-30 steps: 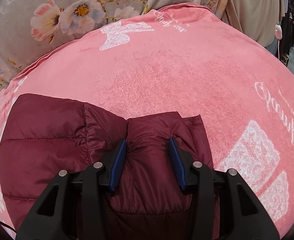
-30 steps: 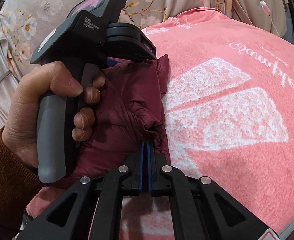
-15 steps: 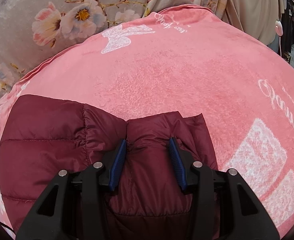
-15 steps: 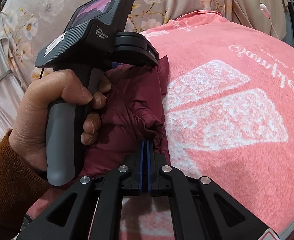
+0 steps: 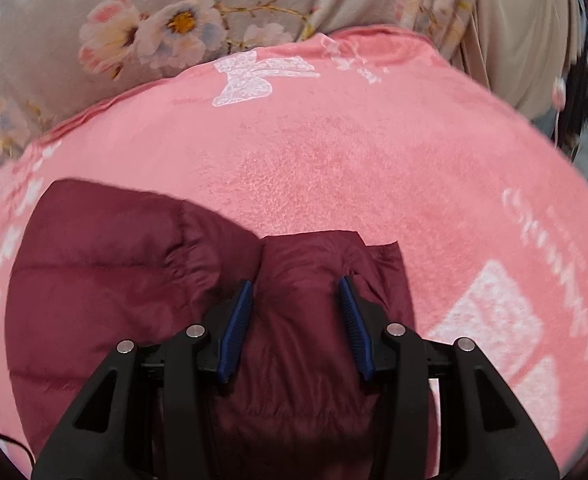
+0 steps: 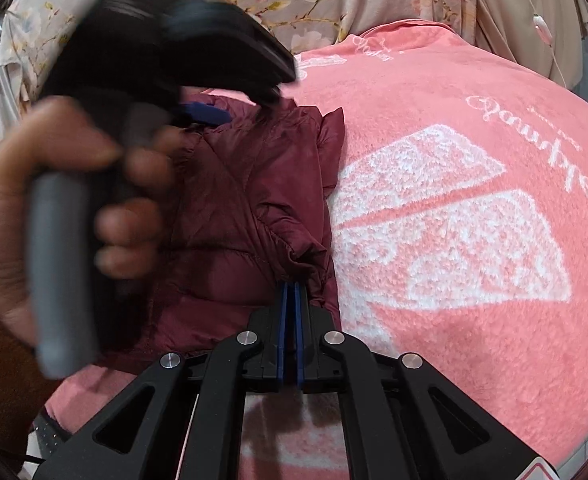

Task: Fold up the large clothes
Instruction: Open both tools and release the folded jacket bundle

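My left tongs (image 5: 294,300) stand partly open over the dark red puffer jacket (image 5: 105,280). Their jaws have just been opening a little, and a padded fold of the jacket sits between the blue pads (image 5: 239,320). I judge they are letting go, not squeezing, because the cloth lies slack between them. My right tongs (image 6: 291,292) are closed, pinching a crumpled edge of the same jacket at its near right side. My left hand (image 6: 53,208) shows blurred in the right wrist view, wrapped round the grey handle of the left tongs.

The jacket lies on a pink fleece blanket (image 5: 354,160) with white printed patterns. I cannot tell what kind of surface the blanket covers. The jacket sits toward the near left of the blanket, well apart from the far edge, where a flowered curtain (image 5: 165,12) hangs behind.

How far along am I? The jacket is already a compact bundle: layers are stacked on each other, and one quilted panel lies flat on the left. So I judge the main folds are made. What is left looks like tidying. The right edge under my right tongs is bunched and wrinkled, and the top layer near the left tongs bulges. I would expect to smooth those, free both tongs and leave the bundle square. Whether another fold is wanted I cannot tell from here.
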